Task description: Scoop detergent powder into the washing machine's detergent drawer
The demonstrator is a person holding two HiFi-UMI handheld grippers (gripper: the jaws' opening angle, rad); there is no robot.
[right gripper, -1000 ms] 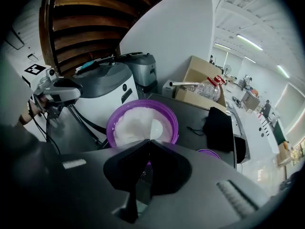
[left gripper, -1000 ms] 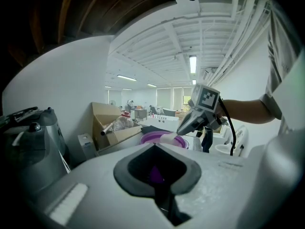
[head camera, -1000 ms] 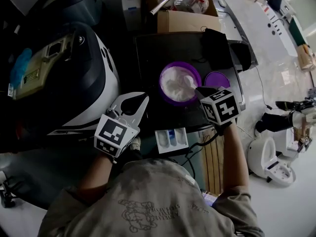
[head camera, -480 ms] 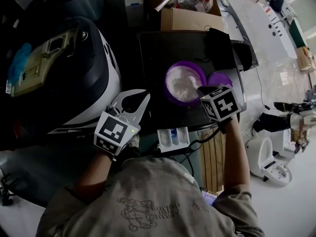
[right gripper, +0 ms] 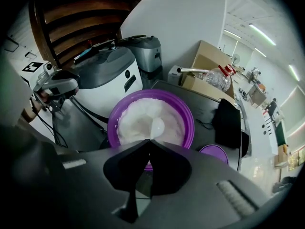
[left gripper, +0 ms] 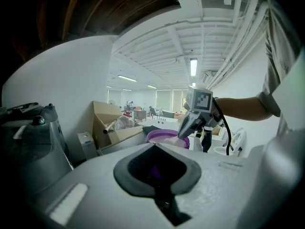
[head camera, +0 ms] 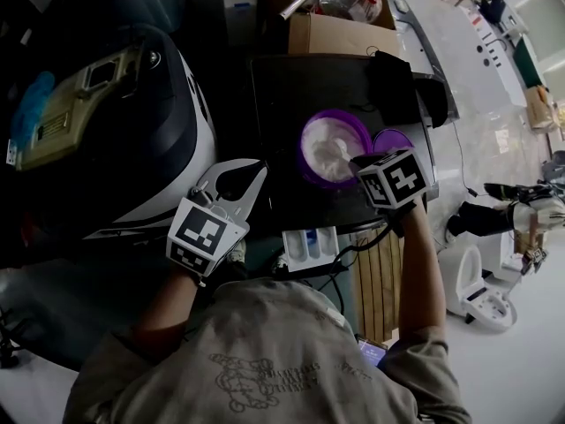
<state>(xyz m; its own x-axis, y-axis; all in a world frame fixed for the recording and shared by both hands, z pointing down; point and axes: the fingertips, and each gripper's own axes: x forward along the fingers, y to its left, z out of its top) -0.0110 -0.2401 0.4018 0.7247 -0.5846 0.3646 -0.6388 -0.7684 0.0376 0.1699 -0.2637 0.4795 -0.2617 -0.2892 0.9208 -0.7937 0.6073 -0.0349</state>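
Right tongs, gripping scoop, have neared purple tub of white powder.

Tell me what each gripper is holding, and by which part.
The right gripper grips a white scoop by its handle, bowl end over the purple tub of powder. The left gripper holds nothing, jaws together.

Strip lights line white ceiling; pale floor.
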